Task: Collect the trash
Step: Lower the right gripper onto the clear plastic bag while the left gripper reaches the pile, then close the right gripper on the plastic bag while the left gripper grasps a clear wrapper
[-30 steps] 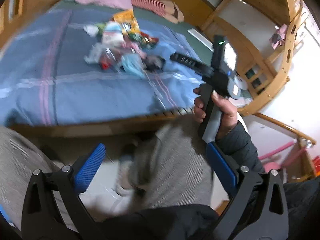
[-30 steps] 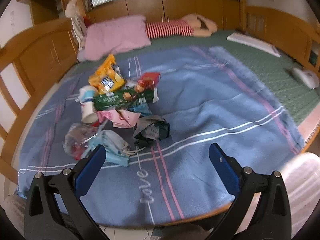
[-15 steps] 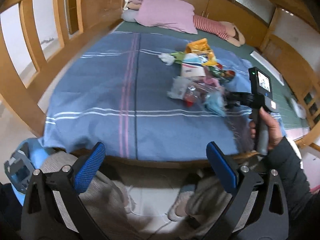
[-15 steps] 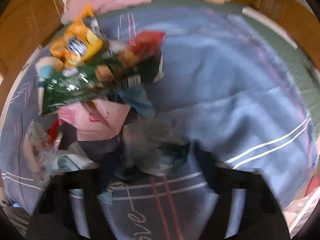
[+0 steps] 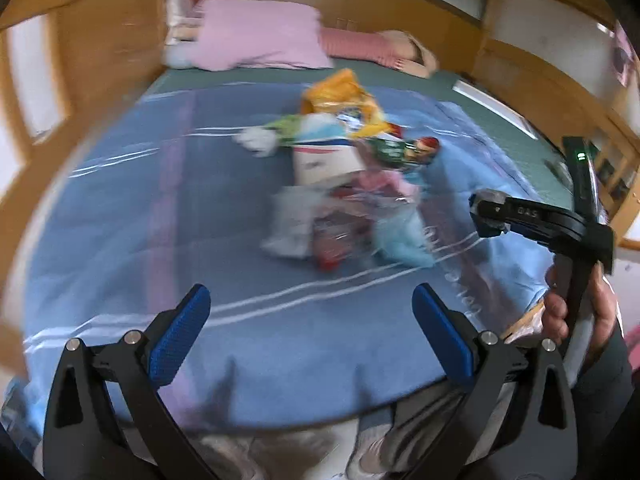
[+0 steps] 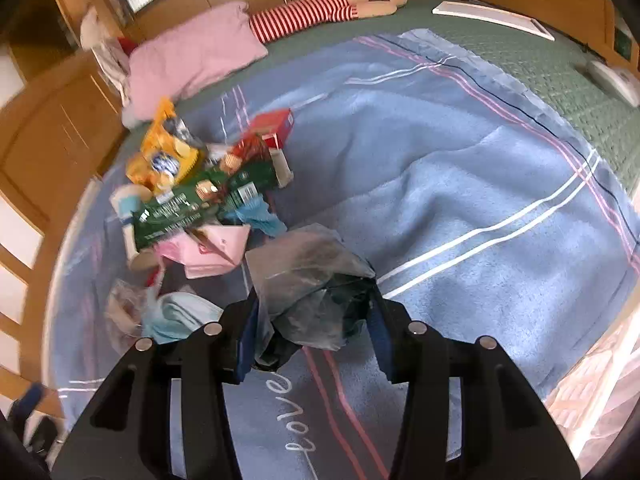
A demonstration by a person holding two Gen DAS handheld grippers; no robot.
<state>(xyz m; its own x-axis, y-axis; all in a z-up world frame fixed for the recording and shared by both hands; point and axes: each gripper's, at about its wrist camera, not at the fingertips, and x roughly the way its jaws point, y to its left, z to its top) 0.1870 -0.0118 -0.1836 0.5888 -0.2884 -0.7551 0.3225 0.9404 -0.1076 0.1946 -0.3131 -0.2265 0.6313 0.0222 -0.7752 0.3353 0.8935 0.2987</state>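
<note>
- The right gripper (image 6: 312,332) sits nearest the camera, its jaws having just been closing, now clamped on a crumpled grey translucent plastic bag (image 6: 308,276) that bulges up between the blue pads.
- That bag rests on the blue blanket with white and pink stripes (image 6: 460,184), at the near end of the trash heap.
- Just left of the bag lies a pale blue face mask (image 6: 180,316) beside a crinkled clear wrapper (image 6: 124,304).
- Just beyond the bag sits a pink paper packet (image 6: 216,248), touching a long dark green snack wrapper (image 6: 200,204).
- Farther from the bag, an orange chip bag (image 6: 164,152) and a red carton (image 6: 276,124) close the heap.
- Well beyond the bag, a pink pillow (image 6: 192,56) lies at the head of the bed.
- In the left wrist view, the left gripper (image 5: 312,320) hangs over the blanket's near edge with its fingers spread wide and nothing between them, well short of the heap.
- To its right, a hand (image 5: 580,308) grips the other tool's handle.
</note>
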